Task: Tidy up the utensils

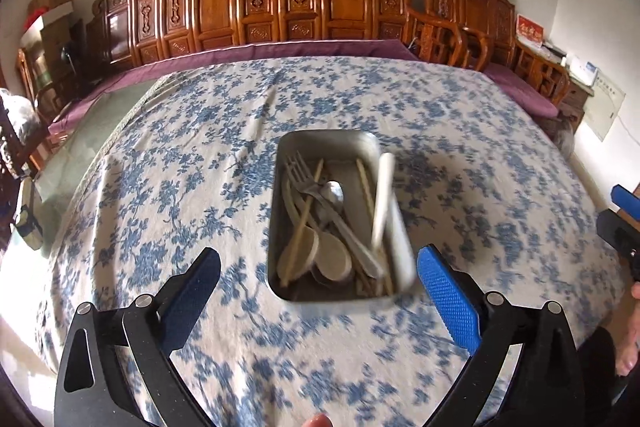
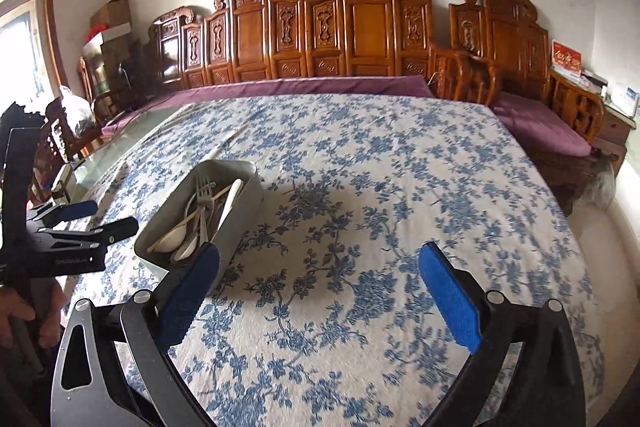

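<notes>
- Your right gripper (image 2: 320, 291) has its jaws spread wide with nothing between them, only the blue-flowered tablecloth (image 2: 380, 187).
- At ten o'clock from it sits the metal tray (image 2: 244, 211), its near corner just behind your left-hand blue pad.
- In the tray lie a fork (image 2: 203, 195), a pale spoon (image 2: 170, 241), a chopstick (image 2: 188, 223) and a white handle (image 2: 231, 197).
- At nine o'clock your left gripper (image 2: 96, 219) stands beside the tray, gripped by a hand (image 2: 24, 311).

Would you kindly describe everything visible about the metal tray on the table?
The metal tray is a dull grey, rounded-corner rectangular tin with upright walls, resting flat on the floral tablecloth. It holds a fork, pale spoons, chopsticks and a white utensil leaning on its rim. No jaws touch it.
</notes>
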Demonstrator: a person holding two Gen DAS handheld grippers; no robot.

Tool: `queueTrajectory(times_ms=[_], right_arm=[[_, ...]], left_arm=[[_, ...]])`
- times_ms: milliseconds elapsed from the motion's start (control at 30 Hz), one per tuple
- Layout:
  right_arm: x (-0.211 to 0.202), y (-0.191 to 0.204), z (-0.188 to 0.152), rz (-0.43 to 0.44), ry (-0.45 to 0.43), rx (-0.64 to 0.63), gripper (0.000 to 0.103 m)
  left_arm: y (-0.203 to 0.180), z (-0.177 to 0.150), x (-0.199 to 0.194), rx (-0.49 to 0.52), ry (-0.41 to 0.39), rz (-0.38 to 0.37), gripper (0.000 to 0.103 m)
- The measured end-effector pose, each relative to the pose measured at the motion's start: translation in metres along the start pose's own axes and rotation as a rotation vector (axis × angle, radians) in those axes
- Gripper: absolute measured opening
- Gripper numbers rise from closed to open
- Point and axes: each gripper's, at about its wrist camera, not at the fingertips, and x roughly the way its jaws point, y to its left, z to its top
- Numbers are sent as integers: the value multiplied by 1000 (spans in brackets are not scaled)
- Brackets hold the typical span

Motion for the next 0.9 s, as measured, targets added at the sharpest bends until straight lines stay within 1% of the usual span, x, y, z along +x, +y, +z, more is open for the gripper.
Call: queueTrajectory(times_ms=[100, 233, 400, 500, 600, 733, 900], right_arm=[[-23, -1, 5, -12, -31, 10, 100], [-61, -1, 15, -21, -102, 12, 100], [-106, 2, 29, -39, -190, 7, 100], [-129, 3, 32, -51, -230, -7, 100], [-144, 5, 32, -73, -255, -15, 100], [-156, 4, 32, -70, -269, -3, 100], [-161, 3, 30, -66, -277, 0, 100]], left_arm=[[-9, 3, -24, 12, -30, -4, 95], [-23, 13, -73, 28, -120, -6, 95], [-36, 19, -136, 20, -231, -14, 95], [-42, 17, -162, 11, -273, -19, 95], [-47, 13, -177, 14, -292, -8, 95], [-52, 8, -193, 21, -318, -5, 95], [-55, 5, -200, 20, -328, -1, 95]])
